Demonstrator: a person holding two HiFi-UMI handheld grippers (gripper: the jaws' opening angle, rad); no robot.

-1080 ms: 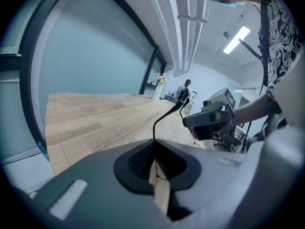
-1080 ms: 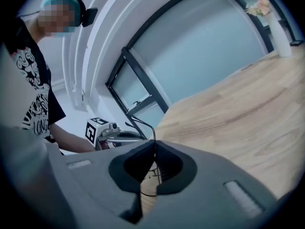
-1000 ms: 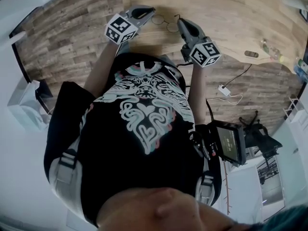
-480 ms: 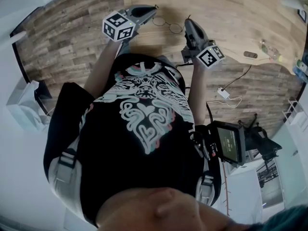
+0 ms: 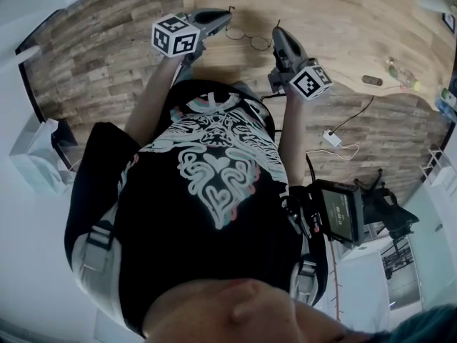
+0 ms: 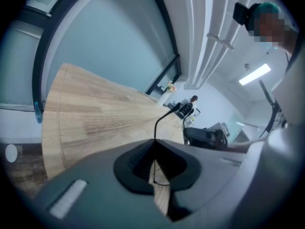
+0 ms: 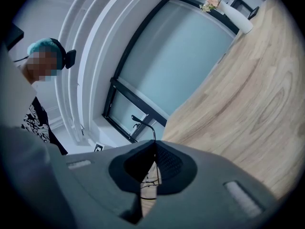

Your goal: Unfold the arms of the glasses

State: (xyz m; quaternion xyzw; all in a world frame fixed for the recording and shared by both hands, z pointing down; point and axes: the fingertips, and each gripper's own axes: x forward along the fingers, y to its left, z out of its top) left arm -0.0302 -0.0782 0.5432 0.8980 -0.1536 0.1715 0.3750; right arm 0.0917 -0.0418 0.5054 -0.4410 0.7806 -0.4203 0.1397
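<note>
Left hand-held gripper (image 5: 227,14): jaws pressed together on one thin black arm (image 6: 162,116) of the glasses (image 5: 247,38), with the arm's hooked end poking out past the tips. Right hand-held gripper (image 5: 275,32): likewise pinched shut on the other arm (image 7: 143,120), hooked end showing. Glasses: round wire frame, spanning the gap between both grippers, over the near edge of the pale wooden surface (image 5: 335,13); contact with it cannot be told. White vase (image 7: 236,19): at the surface's far end.
</note>
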